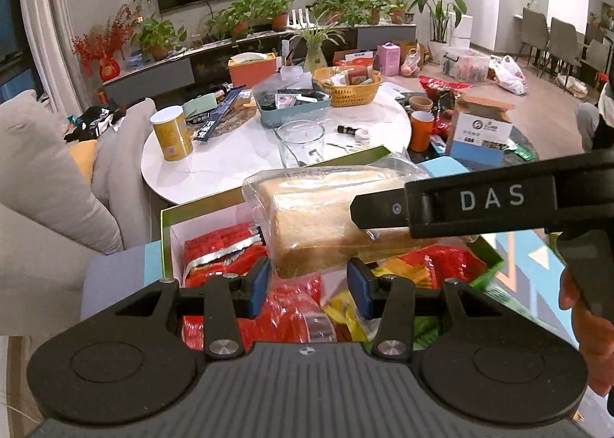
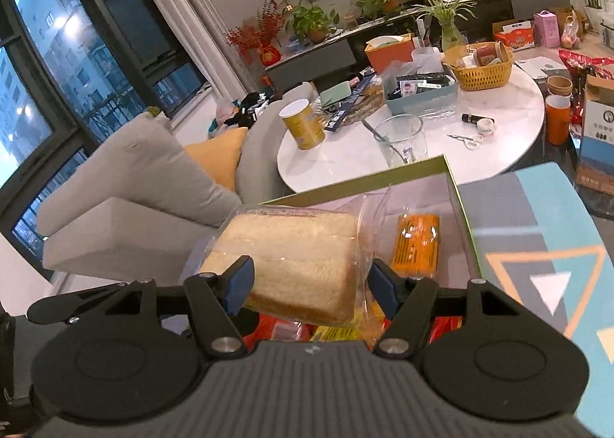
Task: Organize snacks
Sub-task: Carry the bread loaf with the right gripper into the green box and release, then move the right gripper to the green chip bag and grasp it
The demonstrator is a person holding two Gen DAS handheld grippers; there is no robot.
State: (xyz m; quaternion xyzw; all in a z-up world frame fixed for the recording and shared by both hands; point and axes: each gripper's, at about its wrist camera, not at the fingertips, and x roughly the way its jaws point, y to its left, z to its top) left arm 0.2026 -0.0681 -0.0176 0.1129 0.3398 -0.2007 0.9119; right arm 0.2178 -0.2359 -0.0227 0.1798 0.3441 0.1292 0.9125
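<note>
Bread [image 2: 295, 265], sliced and sealed in a clear bag, is held in the air over an open box [image 2: 456, 200]. The right gripper [image 2: 311, 290] grips it: the left blue pad [image 2: 240, 286] presses the crust side, and the right pad sits against the loose bag film at 3 o'clock of the loaf. Its jaws stand fairly wide, spread by the width of the loaf.

The left gripper [image 1: 309, 282] hangs just below the near end of the bread [image 1: 322, 223]. In its own view the blue pads [image 1: 259, 286] flank the loaf's lower corner, but whether they pinch the bag cannot be told from that view; the jaws are near their narrowest. The right gripper's black body crosses that view at 3 o'clock, lying over the loaf, with part of a hand [image 1: 591, 326] at the right edge.

The box, green-rimmed with a white inside, lies on a patterned cushion [image 2: 545, 246]. It holds red packets [image 1: 226, 250] at 9 o'clock of the loaf, yellow packets [image 1: 345, 319] below it, and an orange packet [image 2: 416, 246] at 2 o'clock.

Beyond the box, at 12 o'clock, stands a white table [image 1: 245, 162] bearing a glass [image 1: 301, 142], a yellow can [image 1: 172, 135] and a basket [image 1: 349, 91].
</note>
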